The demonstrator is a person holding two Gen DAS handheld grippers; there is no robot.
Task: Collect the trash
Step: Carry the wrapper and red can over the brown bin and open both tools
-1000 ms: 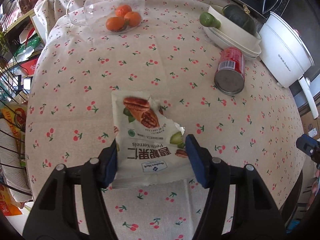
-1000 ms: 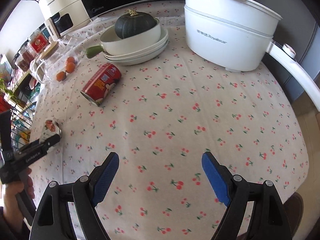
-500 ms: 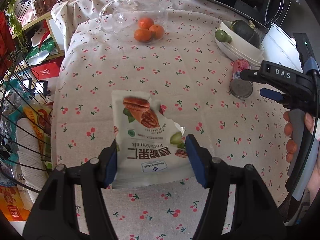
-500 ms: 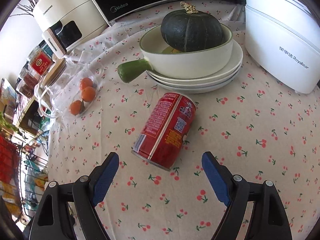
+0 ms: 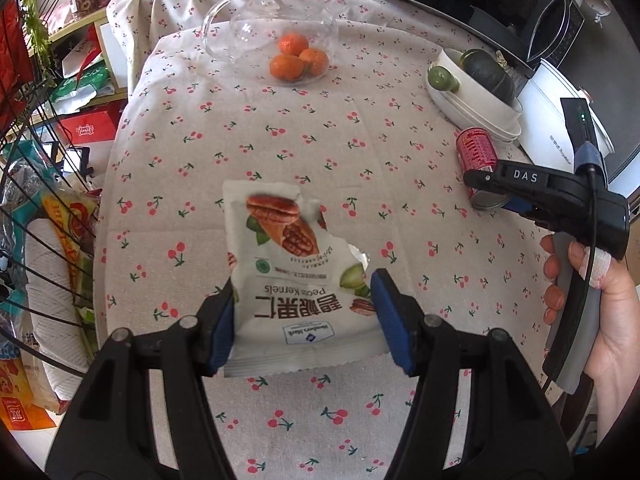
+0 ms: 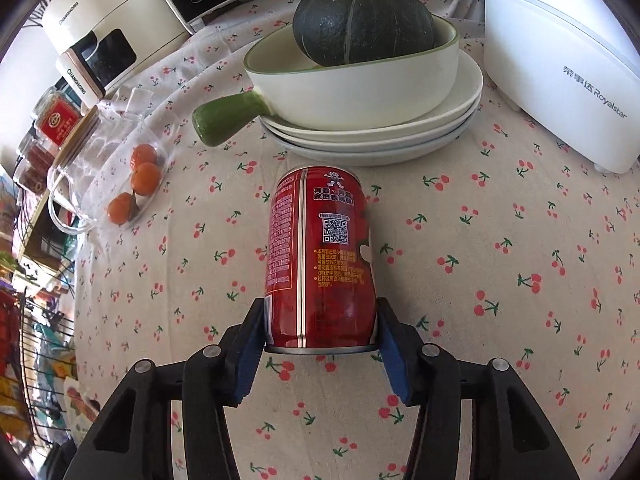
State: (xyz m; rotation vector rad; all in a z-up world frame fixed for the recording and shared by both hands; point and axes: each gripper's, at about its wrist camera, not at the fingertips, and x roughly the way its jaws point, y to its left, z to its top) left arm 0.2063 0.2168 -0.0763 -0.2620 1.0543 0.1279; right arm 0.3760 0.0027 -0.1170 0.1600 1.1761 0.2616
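Note:
My left gripper is shut on a torn white pecan kernels packet and holds it above the cherry-print tablecloth. A red drink can lies on its side on the cloth. My right gripper is closed around its near end, blue pads touching both sides. In the left wrist view the right gripper sits over the can at the right.
A bowl with a dark green squash on stacked white plates stands just behind the can. A white electric pot is at the right. A glass jug holding oranges is at the back. A wire basket hangs left of the table.
The right gripper moved forward to the can and closed on it. The left gripper kept its hold on the packet and lifted back from the table.

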